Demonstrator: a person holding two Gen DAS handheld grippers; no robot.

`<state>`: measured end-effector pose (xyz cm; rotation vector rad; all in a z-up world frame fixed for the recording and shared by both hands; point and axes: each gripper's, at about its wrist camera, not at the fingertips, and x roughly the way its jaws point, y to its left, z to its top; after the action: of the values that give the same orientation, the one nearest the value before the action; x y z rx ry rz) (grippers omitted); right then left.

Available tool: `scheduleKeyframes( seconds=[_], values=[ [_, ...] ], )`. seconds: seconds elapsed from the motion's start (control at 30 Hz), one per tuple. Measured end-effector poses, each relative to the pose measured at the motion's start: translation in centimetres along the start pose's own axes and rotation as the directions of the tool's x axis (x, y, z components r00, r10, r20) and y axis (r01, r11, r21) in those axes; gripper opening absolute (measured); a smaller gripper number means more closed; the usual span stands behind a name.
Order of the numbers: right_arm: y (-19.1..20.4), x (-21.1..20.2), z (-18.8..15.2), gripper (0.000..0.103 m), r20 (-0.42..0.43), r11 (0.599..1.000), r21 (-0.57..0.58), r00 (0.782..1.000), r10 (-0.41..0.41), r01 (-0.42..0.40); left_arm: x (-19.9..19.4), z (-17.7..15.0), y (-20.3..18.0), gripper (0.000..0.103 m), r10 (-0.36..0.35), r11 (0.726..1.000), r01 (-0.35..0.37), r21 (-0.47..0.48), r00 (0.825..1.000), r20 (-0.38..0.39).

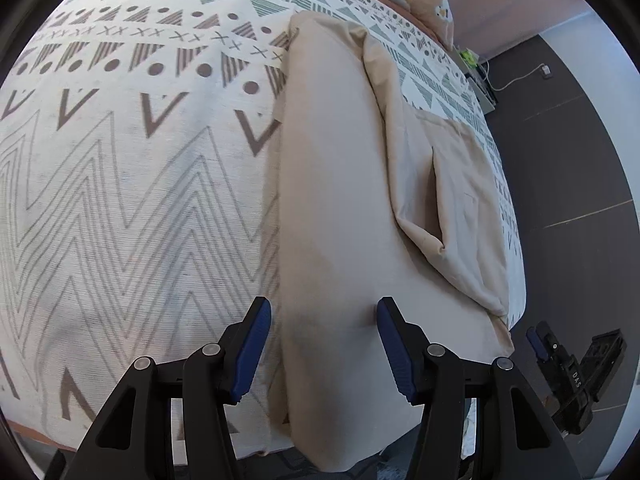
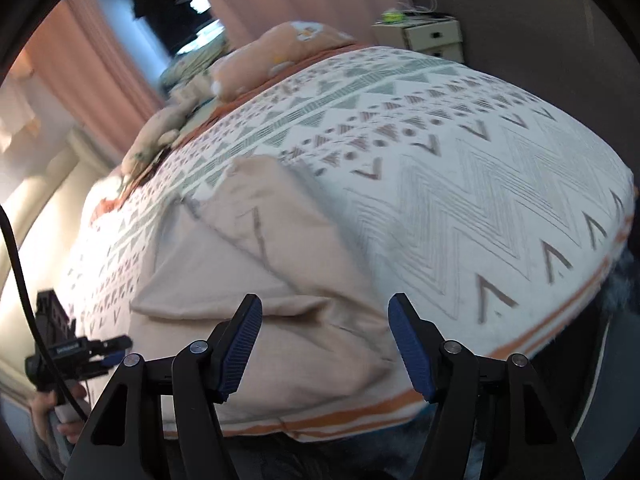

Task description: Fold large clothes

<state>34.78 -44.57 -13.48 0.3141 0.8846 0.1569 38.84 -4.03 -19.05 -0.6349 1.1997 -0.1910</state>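
Garment: a beige garment [image 1: 336, 200] lay on the bed, folded into a long strip that ran from the foot edge towards the pillows; a looser flap [image 1: 464, 208] of it spread towards one side edge of the bed.
Garment, right wrist view: the same beige garment [image 2: 256, 280] lay rumpled near the foot edge, with a dark line along one fold; the picture was blurred.
Left tool: the left tool [image 1: 324, 344] stood with its jaws apart over the near end of the strip; one blue pad [image 1: 394, 344] lay over the cloth, the other pad over the bedspread just beside the strip's edge. Nothing was clamped.
Right tool: the right tool [image 2: 325, 344] had its jaws apart above the garment's near end, with nothing between the pads.
Bed: a white bedspread [image 1: 132, 184] with grey zigzags, chevrons, dots and triangles covered the bed; an orange stripe [image 2: 560, 316] ran along its foot edge.
Around: peach pillows [image 2: 280, 48] and a plush toy [image 2: 160, 136] sat at the head end; a pale bedside cabinet [image 2: 432, 36] stood beyond the far corner, pink curtains [image 2: 92, 60] behind.
Floor: dark floor [image 1: 568, 152] lay beside the bed, with a white cable on it.
Person: a hand [image 2: 60, 420] held the other tool at the picture's lower left.
Hard to tell: the garment's kind and the strip's very end, which was cut off below the foot edge.
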Motion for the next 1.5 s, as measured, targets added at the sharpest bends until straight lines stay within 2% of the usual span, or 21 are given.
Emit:
scheduleKeyframes(
  seconds=[0.2,0.37,0.53,0.67,0.7,0.73,0.77,0.83,1.0,1.17,1.33,1.5],
  values=[
    [8.3,3.7,0.3,0.066,-0.105,0.979,-0.189,0.993,0.052,-0.071,-2.4,-0.3,3.6,0.057,-0.004,0.997,0.007,-0.072,0.999,0.044],
    [14.3,7.3,-1.1,0.066,-0.196,0.944,-0.310,0.979,0.051,-0.111,-4.6,-0.6,6.8,0.057,0.005,0.993,0.004,-0.121,0.997,0.077],
    [19.0,10.0,-3.2,0.066,-0.238,0.882,-0.464,0.971,-0.034,-0.083,-7.7,-0.7,10.6,0.057,0.040,0.983,-0.015,-0.183,0.991,0.130],
    [21.0,11.5,-4.5,0.066,-0.170,0.797,-0.602,0.969,-0.180,0.043,-9.1,-0.9,12.3,0.057,0.053,0.975,-0.019,-0.220,0.987,0.149],
    [20.9,11.6,-4.3,0.056,-0.163,0.800,-0.598,0.968,-0.193,0.059,-9.3,-0.9,12.4,0.057,0.052,0.975,-0.017,-0.221,0.987,0.150],
    [20.6,11.5,-3.6,0.023,-0.155,0.815,-0.575,0.969,-0.192,0.070,-9.4,-1.0,12.3,0.057,0.052,0.976,-0.018,-0.218,0.987,0.152],
    [20.2,11.4,-2.9,0.011,-0.153,0.828,-0.555,0.969,-0.194,0.078,-9.5,-1.0,12.2,0.057,0.053,0.977,-0.019,-0.213,0.987,0.154],
    [19.8,10.9,-1.2,0.006,-0.144,0.853,-0.517,0.975,-0.172,0.074,-9.3,-0.8,11.9,0.057,0.050,0.978,-0.017,-0.209,0.987,0.151],
    [18.7,8.1,3.7,0.005,-0.029,0.869,-0.484,0.990,-0.139,0.107,-8.8,-0.1,10.9,0.057,0.034,0.982,-0.006,-0.187,0.989,0.147],
    [16.3,6.4,8.4,0.004,0.046,0.899,-0.418,0.991,-0.127,0.134,-7.6,0.5,9.2,0.057,0.033,0.986,-0.011,-0.166,0.991,0.132],
    [12.8,7.3,12.5,0.004,0.052,0.936,-0.326,0.991,-0.125,0.135,-6.4,1.2,7.9,0.057,0.049,0.989,-0.032,-0.143,0.993,0.112],
    [9.9,10.5,15.1,0.004,0.011,0.955,-0.261,0.990,-0.143,0.140,-5.4,1.9,7.0,0.057,0.058,0.990,-0.045,-0.134,0.993,0.100]
  ],
)
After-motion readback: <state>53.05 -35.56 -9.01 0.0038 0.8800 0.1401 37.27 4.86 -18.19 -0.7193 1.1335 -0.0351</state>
